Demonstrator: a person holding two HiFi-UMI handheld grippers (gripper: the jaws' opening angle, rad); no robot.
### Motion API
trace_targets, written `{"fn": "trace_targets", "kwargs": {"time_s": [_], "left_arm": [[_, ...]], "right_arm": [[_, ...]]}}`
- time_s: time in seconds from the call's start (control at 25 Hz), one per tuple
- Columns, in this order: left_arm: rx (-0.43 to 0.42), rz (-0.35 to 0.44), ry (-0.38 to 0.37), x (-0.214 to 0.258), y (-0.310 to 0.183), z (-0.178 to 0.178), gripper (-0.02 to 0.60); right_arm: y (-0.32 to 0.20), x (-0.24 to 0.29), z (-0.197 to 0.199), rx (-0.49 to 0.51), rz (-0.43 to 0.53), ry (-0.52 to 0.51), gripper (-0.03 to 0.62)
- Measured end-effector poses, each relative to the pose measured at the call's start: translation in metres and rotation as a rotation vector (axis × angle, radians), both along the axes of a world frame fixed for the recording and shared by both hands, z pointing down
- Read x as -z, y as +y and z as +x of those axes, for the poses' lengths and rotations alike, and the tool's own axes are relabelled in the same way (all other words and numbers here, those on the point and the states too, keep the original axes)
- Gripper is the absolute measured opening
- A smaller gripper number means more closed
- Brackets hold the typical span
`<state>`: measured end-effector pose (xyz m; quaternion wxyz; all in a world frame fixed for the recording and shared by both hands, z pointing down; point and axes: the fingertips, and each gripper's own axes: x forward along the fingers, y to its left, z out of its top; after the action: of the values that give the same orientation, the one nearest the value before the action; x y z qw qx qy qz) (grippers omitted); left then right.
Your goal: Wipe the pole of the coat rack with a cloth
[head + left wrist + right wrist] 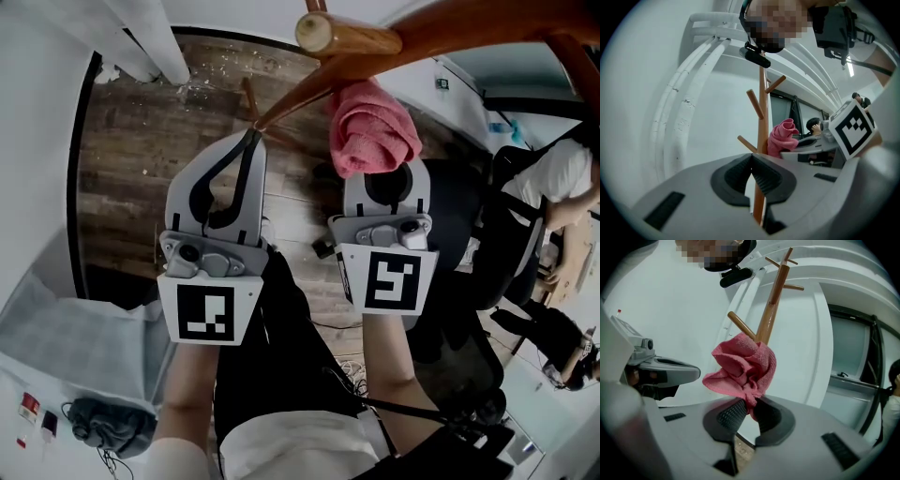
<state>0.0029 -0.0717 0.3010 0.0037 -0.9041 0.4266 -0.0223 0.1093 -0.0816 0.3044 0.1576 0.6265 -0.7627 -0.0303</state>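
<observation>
Two tongs are up at the rack. Right tongs [749, 405]: clamped tight on a lower fold of the cloth [743, 366], with most of the cloth bunched loose above the tips. Left tongs [751, 157]: tips together, nothing held. The pole [761, 122] stands just beyond them.

The cloth lies against the pole, just under a lower peg [740, 324].

Judgement: a wiping stroke is in hand, partway up the pole. To do it well:
- Press the bunch onto the wood so that cloth, not tong tips, makes the contact.
- Run along the pole's length, and turn your wrist round it so the far side gets covered too.
- Mind the pegs. Loose folds could snag there, so work round each base rather than dragging across.
- Your grip is on a small fold only. If it slips, stop and re-grip.
- Your left tongs could steady the pole if the rack rocks.

The upper pegs [793, 287] lie beyond the cloth, not yet reached.
</observation>
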Motion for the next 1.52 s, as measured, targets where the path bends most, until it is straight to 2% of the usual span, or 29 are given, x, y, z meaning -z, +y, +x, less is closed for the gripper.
{"fn": "trace_targets", "kwargs": {"time_s": [0.68,1.52], "left_arm": [[-0.003,-0.063,-0.062,-0.036,-0.001,-0.007,0.014],[0.017,-0.137,-0.04,-0.071,-0.006,-0.009,0.014]], "right_arm": [[-0.005,-0.04,0.001,-0.014,-0.066,-0.007,0.049],[-0.015,-0.091,0.005,-0.004,-0.163,0.027,0.049]]}}
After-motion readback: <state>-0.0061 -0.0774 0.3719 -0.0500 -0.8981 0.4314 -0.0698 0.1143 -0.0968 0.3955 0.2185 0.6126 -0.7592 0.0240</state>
